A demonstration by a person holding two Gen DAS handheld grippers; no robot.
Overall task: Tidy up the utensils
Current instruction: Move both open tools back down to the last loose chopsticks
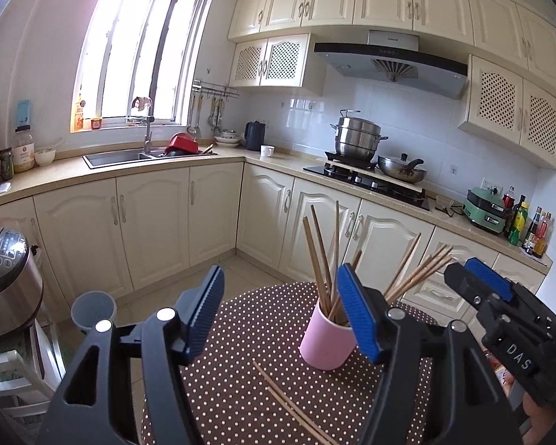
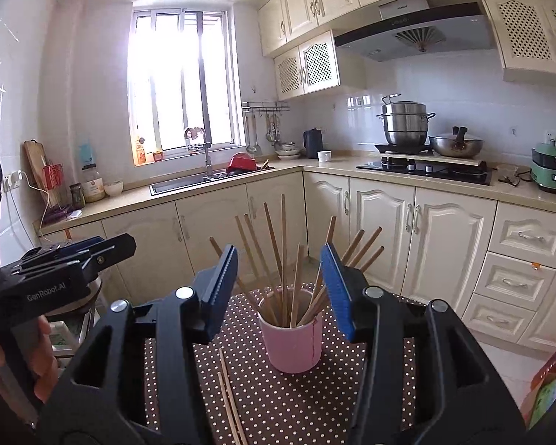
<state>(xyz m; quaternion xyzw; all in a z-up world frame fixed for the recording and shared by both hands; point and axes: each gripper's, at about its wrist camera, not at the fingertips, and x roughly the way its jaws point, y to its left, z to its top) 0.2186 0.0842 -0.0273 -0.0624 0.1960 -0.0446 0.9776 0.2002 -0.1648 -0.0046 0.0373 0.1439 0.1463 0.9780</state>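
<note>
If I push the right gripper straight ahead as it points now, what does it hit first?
Most likely the pink cup of chopsticks, centred ahead of the open right gripper; depth is unclear.

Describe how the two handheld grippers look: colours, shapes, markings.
Both are matte black plastic with silver pivot pins and ribbed blue finger pads. The left gripper carries white "GenRobot.AI" lettering; the right gripper shows "DAS" on its body. No cables or sleeves are visible.

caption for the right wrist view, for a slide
Open right tongs frame a pink cup of chopsticks on a dotted tablecloth, loose chopsticks lying nearby.
</note>
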